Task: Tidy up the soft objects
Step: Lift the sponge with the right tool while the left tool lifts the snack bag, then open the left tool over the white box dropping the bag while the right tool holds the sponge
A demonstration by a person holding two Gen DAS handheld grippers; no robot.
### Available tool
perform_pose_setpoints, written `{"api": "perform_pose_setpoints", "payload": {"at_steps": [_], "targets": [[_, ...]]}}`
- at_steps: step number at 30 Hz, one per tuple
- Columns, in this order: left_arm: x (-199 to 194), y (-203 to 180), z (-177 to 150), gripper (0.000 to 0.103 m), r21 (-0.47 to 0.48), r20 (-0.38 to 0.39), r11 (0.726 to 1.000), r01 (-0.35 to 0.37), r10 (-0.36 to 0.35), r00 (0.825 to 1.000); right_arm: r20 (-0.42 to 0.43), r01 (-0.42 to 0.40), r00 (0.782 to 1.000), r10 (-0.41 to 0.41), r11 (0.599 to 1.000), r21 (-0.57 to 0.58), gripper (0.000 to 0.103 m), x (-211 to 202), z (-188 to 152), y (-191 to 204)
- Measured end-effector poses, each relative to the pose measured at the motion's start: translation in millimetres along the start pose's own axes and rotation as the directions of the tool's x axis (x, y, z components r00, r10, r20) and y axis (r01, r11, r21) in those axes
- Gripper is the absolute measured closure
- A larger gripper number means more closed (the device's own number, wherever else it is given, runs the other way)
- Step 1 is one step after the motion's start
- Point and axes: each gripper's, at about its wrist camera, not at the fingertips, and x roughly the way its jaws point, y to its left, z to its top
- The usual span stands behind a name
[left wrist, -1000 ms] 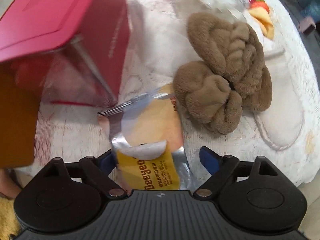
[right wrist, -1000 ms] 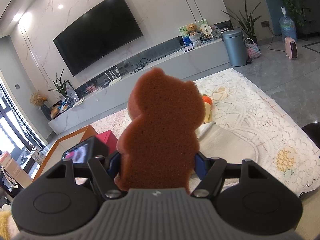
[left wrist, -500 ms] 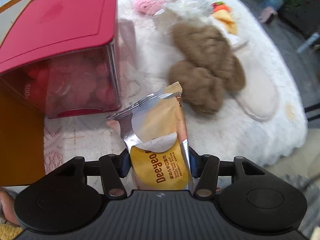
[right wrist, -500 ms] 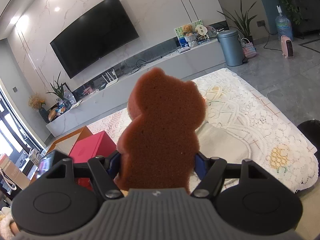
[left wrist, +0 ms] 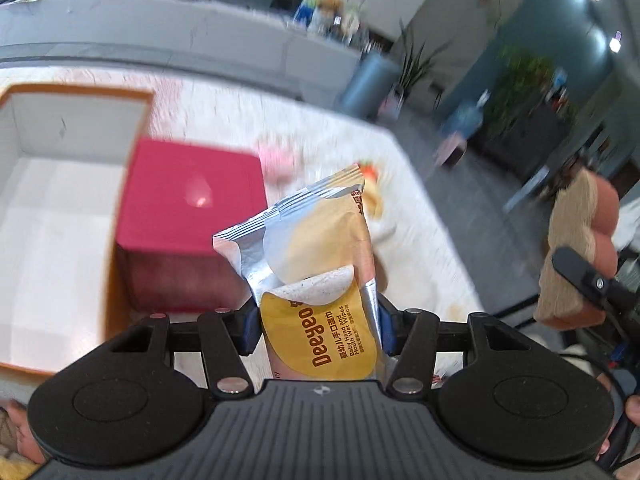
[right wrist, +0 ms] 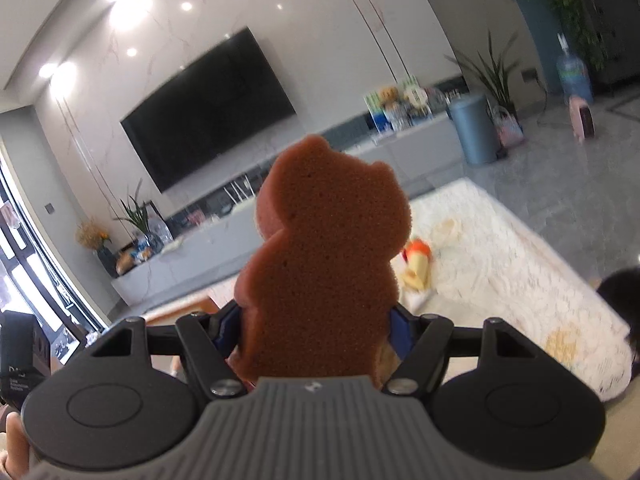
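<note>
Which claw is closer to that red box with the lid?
Left. The left claw, gripping a wet wipes pack, hangs just above and beside the red box. The right claw, holding a bear sponge, is off to the side.

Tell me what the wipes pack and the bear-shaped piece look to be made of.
Wipes pack: thin foil-plastic film, glossy, judging by its silvery crimped top seal and the glare on it. Bear-shaped piece: brown sponge or foam, matte, its face covered in fine open pores; which foam, the look leaves open.
</note>
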Motion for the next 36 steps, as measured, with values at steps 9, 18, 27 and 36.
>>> {"api": "perform_pose_setpoints", "payload": {"at_steps": [9,18,27,36], "targets": [[-78.4,65.5,10.4,0.041,-0.171,0.211,0.981,0.094,-0.057,0.976,0.037,-0.134,0.990,0.139,0.986,-0.103,0.033,-9.6,21.5,85.1],[-117.8,109.0,-5.6,0.040,-0.222,0.353,0.973,-0.059,0.137,0.925,-0.085,-0.307,0.952,0.295,0.916,-0.259,0.033,28.1,7.1,199.6],[-121.2,143.2,-15.1,0.042,-0.200,0.387,0.962,-0.187,0.253,0.887,-0.282,-0.335,0.927,0.246,0.881,-0.333,0.033,112.1,-40.7,263.2],[-88.3,161.6,-16.2,0.045,-0.146,0.328,0.909,-0.390,0.416,0.848,-0.430,-0.308,0.889,0.155,0.899,-0.311,0.034,190.9,-82.5,272.9]]}}
